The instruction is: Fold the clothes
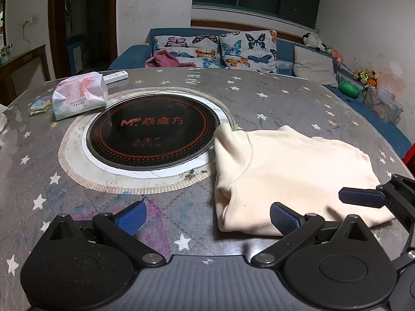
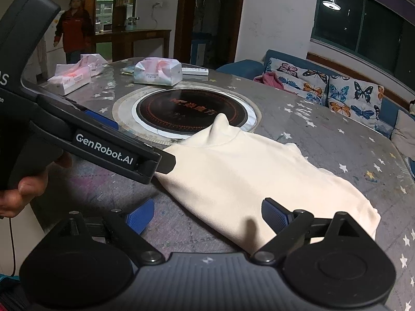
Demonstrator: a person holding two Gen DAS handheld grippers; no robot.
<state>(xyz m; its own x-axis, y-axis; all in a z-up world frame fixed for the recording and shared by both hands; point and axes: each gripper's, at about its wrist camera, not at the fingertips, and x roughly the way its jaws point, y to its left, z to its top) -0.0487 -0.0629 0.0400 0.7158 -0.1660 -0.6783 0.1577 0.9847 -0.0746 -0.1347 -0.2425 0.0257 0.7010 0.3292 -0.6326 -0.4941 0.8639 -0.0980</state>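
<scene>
The cream shirt (image 1: 293, 171) lies folded on the starry table (image 1: 160, 223), just beside the round black cooker (image 1: 153, 129). My left gripper (image 1: 207, 216) and my right gripper (image 2: 207, 216) both have their jaws wide apart near the shirt's front edge, holding nothing.

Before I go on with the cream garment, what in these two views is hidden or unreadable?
- Cream garment: its near edge, left wrist view, hidden behind the left gripper.
- Same edge, right wrist view: hidden behind the right gripper.
- Tissue pack: print too small to read.
- Folded layers underneath: not visible.
</scene>
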